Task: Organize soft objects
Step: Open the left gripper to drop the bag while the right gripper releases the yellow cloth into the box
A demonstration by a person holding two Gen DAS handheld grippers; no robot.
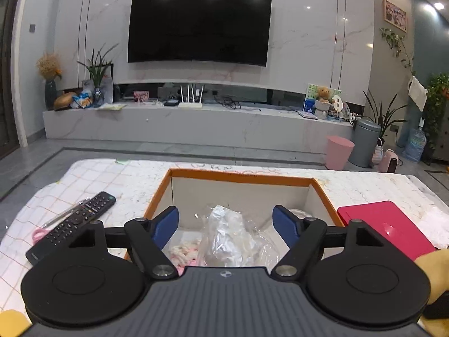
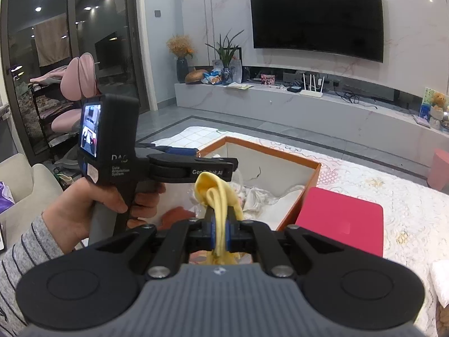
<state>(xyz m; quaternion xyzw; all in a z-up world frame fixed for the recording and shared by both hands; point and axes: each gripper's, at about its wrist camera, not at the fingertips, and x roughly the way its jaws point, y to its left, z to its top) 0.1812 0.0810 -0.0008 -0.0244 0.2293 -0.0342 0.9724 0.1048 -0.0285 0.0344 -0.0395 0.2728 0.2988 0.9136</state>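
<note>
We hold the left gripper (image 1: pixel 226 220) over the orange-rimmed white cardboard box (image 1: pixel 241 178) on the pale patterned tablecloth (image 1: pixel 92 177), jaws spread wide, nothing between the blue pads (image 1: pixel 165 226). Below them a crinkly clear plastic bag of white stuff (image 1: pixel 230 234) and a pink-and-white knit piece (image 1: pixel 182 254) lie inside the box. Our right gripper (image 2: pixel 220 231) is clamped tight on a soft yellow cloth (image 2: pixel 217 191), near the box's front edge, the red flat case (image 2: pixel 341 221) just beside. Risks, we judge: cloth droops and catches the rim or lands outside; grippers collide over the box; slippery bag snags on a pad.
</note>
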